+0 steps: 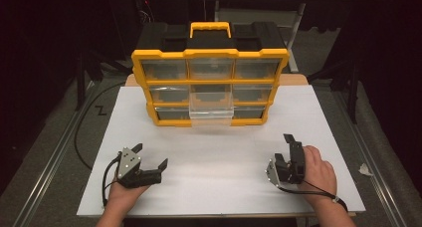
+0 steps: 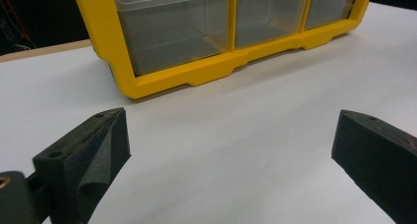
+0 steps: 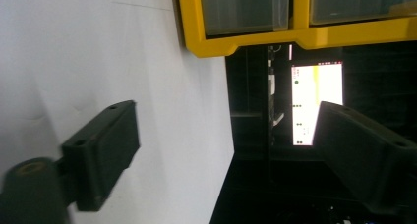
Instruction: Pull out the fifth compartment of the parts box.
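High view: organizer (image 1: 209,85) well beyond spread fingers (image 1: 162,164).

High view looks forward and down on the white table (image 1: 214,162). Left gripper view sits low, level, near the drawer organizer (image 2: 216,71). Right gripper view is rolled sideways. All share organizer and table.

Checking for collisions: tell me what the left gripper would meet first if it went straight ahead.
Probably the yellow drawer cabinet, near its bottom-left drawer. The open left gripper faces it across bare white tabletop.
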Demonstrator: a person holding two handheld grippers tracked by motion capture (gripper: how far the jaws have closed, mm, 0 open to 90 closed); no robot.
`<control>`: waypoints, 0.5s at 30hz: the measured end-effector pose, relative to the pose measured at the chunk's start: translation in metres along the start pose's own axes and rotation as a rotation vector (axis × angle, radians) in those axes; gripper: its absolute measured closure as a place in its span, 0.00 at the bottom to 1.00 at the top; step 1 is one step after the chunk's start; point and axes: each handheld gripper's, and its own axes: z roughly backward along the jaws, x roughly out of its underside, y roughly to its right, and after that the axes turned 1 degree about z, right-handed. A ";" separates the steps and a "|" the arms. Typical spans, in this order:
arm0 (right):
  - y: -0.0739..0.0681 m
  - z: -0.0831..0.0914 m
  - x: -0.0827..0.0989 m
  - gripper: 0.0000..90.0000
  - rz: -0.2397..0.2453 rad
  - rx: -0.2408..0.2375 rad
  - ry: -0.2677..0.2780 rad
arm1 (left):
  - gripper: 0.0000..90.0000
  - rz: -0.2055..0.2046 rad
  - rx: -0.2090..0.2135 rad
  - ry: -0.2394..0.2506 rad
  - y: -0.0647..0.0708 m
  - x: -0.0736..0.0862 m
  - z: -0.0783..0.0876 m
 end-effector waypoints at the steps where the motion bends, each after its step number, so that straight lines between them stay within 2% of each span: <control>1: 0.000 0.000 0.000 0.06 -0.001 0.002 0.000 | 0.02 0.007 -0.001 0.007 0.000 0.000 0.000; 2: -0.002 -0.001 -0.001 0.01 0.004 0.002 -0.002 | 0.02 0.009 -0.003 0.005 -0.001 0.000 0.001; 4: -0.004 -0.003 -0.001 0.01 0.008 0.049 0.001 | 0.02 0.007 -0.004 0.004 -0.001 0.000 0.000; 8: -0.003 -0.002 0.000 0.01 -0.006 0.055 0.001 | 0.02 0.024 -0.004 0.008 -0.003 0.000 0.001; 12: -0.001 -0.002 0.001 0.01 -0.030 0.055 0.000 | 0.02 0.018 0.000 0.007 -0.002 0.000 0.000; 15: -0.001 -0.003 0.004 0.01 -0.076 0.036 -0.001 | 0.02 0.012 0.003 0.002 -0.001 0.000 0.000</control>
